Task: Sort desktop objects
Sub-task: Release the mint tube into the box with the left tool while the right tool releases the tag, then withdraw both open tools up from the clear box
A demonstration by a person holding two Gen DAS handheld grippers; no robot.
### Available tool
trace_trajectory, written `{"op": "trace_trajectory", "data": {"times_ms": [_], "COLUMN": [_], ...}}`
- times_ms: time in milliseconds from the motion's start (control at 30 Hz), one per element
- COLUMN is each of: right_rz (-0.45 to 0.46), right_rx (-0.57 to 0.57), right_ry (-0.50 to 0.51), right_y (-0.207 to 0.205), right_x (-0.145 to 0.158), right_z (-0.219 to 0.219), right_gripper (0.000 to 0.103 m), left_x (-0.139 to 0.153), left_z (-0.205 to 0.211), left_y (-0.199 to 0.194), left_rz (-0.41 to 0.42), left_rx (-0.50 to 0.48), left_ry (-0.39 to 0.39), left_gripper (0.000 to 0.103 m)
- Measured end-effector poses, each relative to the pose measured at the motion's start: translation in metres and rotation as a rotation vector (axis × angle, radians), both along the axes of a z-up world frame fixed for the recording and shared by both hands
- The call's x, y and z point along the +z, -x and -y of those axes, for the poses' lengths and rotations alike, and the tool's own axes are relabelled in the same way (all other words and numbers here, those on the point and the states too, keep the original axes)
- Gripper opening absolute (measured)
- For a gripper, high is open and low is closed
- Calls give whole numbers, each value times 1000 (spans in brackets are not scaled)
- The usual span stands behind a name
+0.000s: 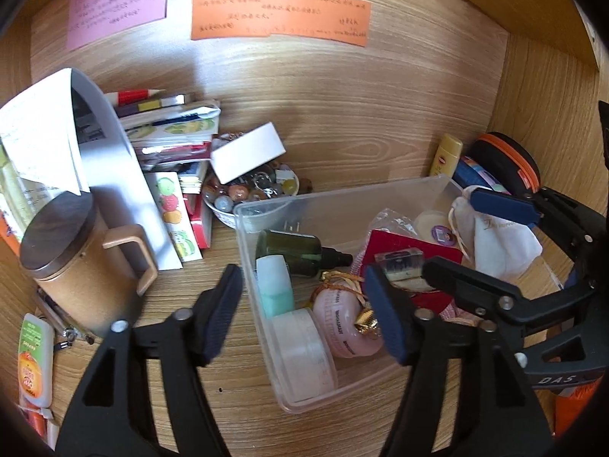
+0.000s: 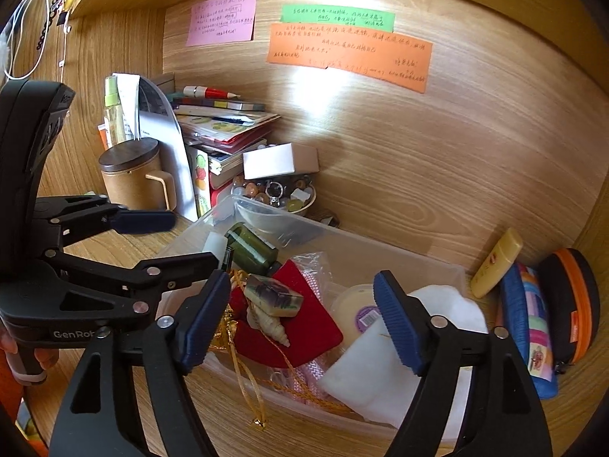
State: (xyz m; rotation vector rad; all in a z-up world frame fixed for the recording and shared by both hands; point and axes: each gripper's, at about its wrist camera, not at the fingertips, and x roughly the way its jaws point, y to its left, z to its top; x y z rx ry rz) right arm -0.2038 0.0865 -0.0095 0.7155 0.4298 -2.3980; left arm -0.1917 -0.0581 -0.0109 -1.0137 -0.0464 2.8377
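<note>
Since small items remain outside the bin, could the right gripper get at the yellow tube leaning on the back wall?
Probably yes: the right gripper is open and empty, and the yellow tube stands exposed beyond the clear bin, with nothing over it.
</note>
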Motion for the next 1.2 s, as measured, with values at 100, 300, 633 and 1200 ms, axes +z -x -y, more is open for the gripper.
{"op": "trace_trajectory", "data": {"times_ms": [100, 300, 633, 1200], "right_rz": [-18, -9, 25, -19], "right_rx": [-19, -52, -159, -236], "right_ry": [-8, 9, 40, 196], "right_y": [-4, -9, -22, -85], "right_x": [3, 8, 13, 41], "right_z": [-5, -21, -54, -91], "right_gripper": [82, 92, 103, 103], "left_x": [1, 2, 4, 22], "left_z": [1, -1, -4, -9], "left_y": [-2, -6, -22, -83], "left_rz": [-8, -15, 5, -68], "left_rx": [10, 56, 68, 162], "left_ry": [1, 35, 11, 0], "left_gripper": [75, 92, 95, 97]}}
